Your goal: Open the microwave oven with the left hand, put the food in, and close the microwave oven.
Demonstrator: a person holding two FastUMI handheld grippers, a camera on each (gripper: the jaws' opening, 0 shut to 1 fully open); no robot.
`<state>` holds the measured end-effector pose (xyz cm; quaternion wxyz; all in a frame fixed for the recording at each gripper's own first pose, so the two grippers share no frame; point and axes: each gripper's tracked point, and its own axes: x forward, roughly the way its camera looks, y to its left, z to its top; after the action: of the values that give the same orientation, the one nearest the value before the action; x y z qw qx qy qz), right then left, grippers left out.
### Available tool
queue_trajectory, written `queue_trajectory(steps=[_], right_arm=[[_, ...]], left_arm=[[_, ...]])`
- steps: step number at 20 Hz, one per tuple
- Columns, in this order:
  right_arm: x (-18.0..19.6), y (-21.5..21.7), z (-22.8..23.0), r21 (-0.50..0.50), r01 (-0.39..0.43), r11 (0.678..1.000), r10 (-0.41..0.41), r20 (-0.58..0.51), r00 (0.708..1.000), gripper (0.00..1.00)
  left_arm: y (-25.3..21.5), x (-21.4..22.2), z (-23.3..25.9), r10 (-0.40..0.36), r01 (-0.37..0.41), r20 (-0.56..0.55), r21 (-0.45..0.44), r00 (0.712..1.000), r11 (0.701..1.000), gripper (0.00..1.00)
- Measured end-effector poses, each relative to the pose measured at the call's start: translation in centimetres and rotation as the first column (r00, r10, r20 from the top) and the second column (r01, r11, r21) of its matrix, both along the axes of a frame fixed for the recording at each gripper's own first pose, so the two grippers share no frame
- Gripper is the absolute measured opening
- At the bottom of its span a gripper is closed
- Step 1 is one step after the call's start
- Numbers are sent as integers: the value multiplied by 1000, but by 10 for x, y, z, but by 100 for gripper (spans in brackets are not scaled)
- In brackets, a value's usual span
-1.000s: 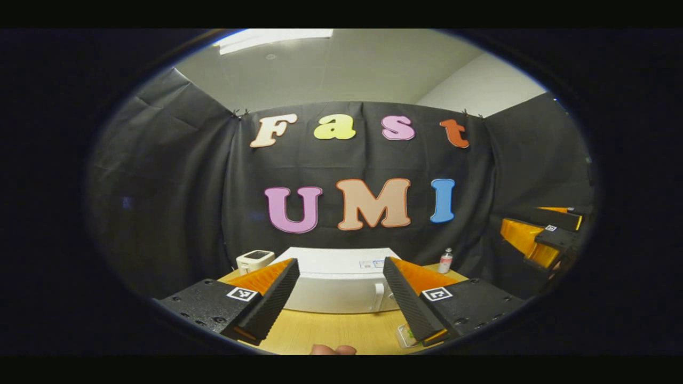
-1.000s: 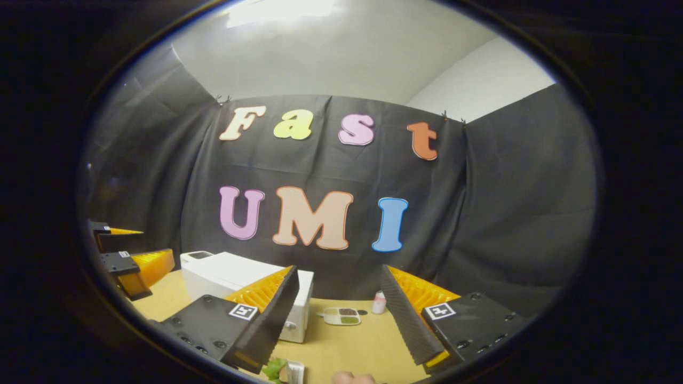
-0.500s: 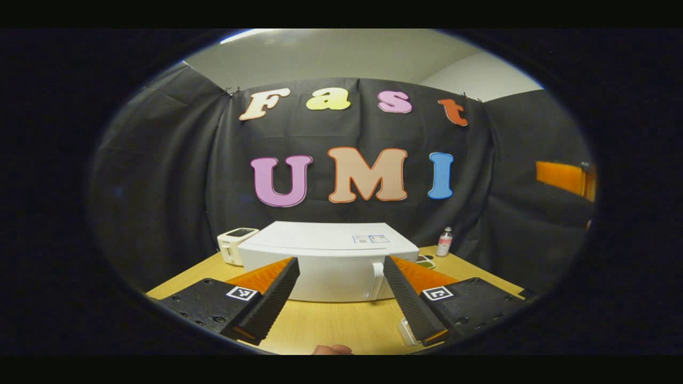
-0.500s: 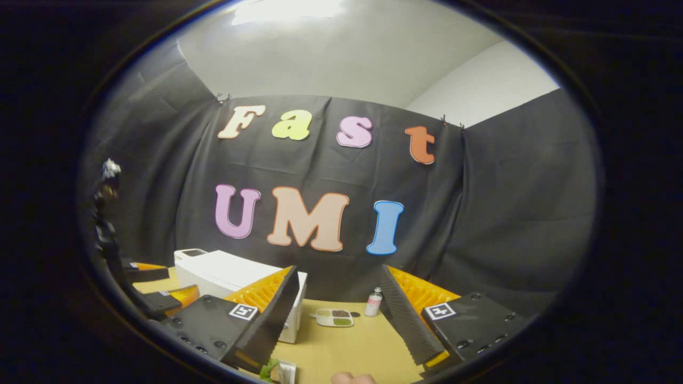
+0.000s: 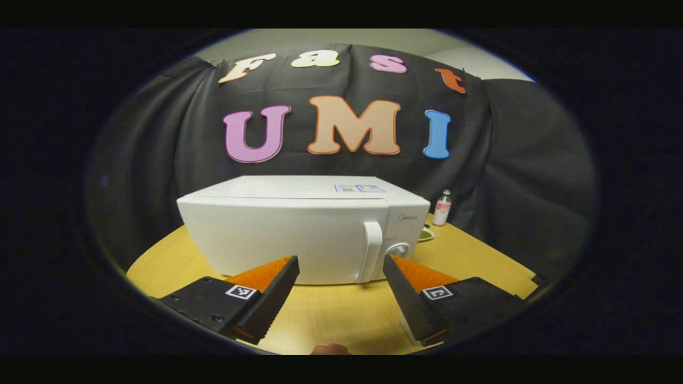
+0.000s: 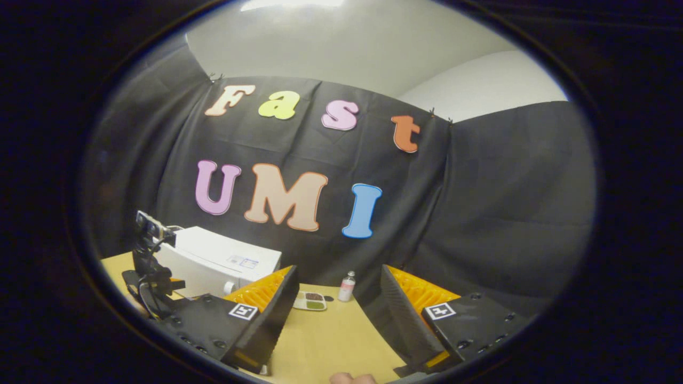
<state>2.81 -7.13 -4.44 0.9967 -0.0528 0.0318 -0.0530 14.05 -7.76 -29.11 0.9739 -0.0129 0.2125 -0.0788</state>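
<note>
Closing on the microwave oven point(image 5: 299, 234), you are carrying the left gripper point(image 5: 341, 290) wide open toward its door handle point(image 5: 372, 250) at 12 o'clock. Drifting toward 1 o'clock risks bumping the dial point(image 5: 398, 249); your right gripper point(image 6: 339, 314) is hanging wide and empty.

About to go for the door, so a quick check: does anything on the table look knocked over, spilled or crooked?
Nothing stands out. The microwave sits level on the table with its door shut, the small bottle beside it stands upright, and the food tray lies flat. Both grippers' jaws are open and hold nothing.

Both views face the microwave point(image 5: 299, 229), right seemingly farther.
</note>
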Motion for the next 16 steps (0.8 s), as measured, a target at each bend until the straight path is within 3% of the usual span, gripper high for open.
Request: queue_trajectory(steps=[7, 16], right_arm=[[1, -25, -2, 3, 68, 998, -68, -11, 998, 97], [0, -39, -17, -29, 117, 993, -118, -39, 992, 97]], left_arm=[[-29, 45, -43, -26, 27, -59, 7, 998, 1000, 97], [-51, 58, -69, -58, 58, -113, -3, 992, 998, 97]])
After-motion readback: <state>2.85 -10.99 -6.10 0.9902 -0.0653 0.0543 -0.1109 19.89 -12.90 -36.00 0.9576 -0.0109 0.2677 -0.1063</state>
